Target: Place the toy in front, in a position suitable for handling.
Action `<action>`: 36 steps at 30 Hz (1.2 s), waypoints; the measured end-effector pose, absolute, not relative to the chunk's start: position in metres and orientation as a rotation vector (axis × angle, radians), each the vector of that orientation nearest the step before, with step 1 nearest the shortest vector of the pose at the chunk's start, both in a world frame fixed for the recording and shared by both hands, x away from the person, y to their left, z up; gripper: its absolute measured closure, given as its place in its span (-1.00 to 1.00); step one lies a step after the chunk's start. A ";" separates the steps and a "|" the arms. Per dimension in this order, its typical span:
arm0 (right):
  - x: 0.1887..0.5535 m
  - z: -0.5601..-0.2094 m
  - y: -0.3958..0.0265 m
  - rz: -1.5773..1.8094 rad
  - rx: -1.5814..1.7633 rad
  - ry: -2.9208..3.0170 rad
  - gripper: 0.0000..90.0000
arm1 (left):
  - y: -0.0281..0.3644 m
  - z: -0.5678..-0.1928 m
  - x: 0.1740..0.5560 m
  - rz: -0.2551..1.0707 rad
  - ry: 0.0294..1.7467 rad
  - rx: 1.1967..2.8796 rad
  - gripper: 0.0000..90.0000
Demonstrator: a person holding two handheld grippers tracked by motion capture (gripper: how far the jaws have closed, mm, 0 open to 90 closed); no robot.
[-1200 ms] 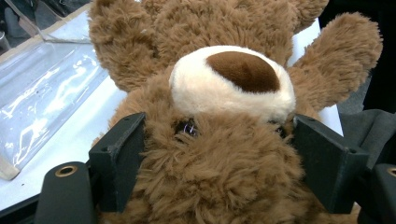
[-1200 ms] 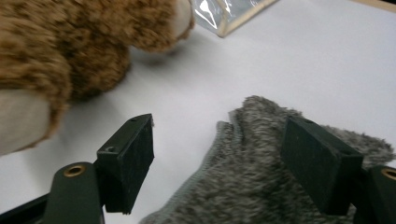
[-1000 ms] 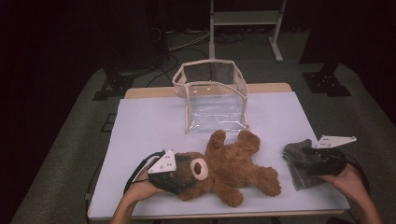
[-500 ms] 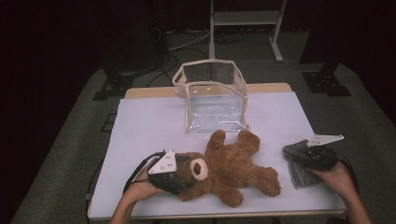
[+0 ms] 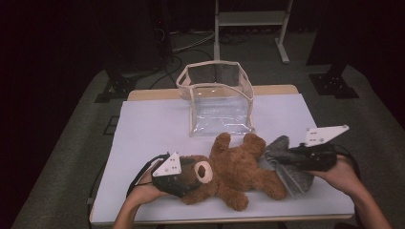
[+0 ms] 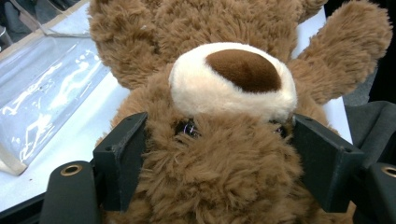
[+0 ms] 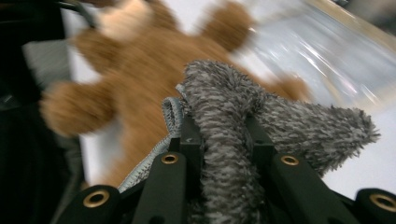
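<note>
Surface: I work on a white table (image 5: 143, 143) in a dark room.
Left gripper (image 5: 177, 177): its jaws stand wide and press on both sides of the teddy bear's (image 5: 234, 169) head; I see this grip in the left gripper view (image 6: 219, 163).
Right gripper (image 5: 291, 160): its jaws have just been closing and now pinch a fold of the grey cloth (image 7: 224, 140). In the high view the cloth (image 5: 286, 167) lies near the front edge, against the bear's leg.
Bear axis: it lies on its back along the front edge, head to my left, legs to my right.
Advice: I judge I should keep the head steady and lift the cloth slowly, so the fold does not slip.
Far: the clear bag (image 5: 217, 102) stands open behind the bear.
</note>
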State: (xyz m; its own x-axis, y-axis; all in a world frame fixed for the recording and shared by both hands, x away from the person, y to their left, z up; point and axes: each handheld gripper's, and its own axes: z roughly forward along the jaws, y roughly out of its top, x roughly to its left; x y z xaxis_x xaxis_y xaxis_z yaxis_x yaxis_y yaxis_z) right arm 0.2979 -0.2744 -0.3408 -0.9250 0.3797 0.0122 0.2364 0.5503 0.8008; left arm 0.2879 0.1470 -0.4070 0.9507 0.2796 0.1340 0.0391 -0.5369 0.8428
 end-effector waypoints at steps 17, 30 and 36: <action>0.278 -0.406 -0.285 1.239 0.621 2.742 0.64 | 0.144 -0.402 0.289 0.326 0.193 2.159 -0.44; 0.288 -0.405 -0.259 1.372 0.534 2.727 0.64 | 0.145 -0.395 0.290 0.356 0.141 2.192 -0.37; 0.273 -0.418 -0.269 1.437 0.591 2.687 0.64 | 0.144 -0.389 0.296 0.351 0.127 2.213 -0.40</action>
State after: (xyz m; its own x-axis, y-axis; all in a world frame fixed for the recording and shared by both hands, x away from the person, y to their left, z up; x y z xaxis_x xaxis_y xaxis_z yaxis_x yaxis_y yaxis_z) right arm 0.2728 -0.2694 -0.4178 -0.9268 0.3470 0.1436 0.3122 0.4993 0.8083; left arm 0.2964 0.1436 -0.3891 0.9551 0.2126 0.2065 -0.0320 -0.6185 0.7851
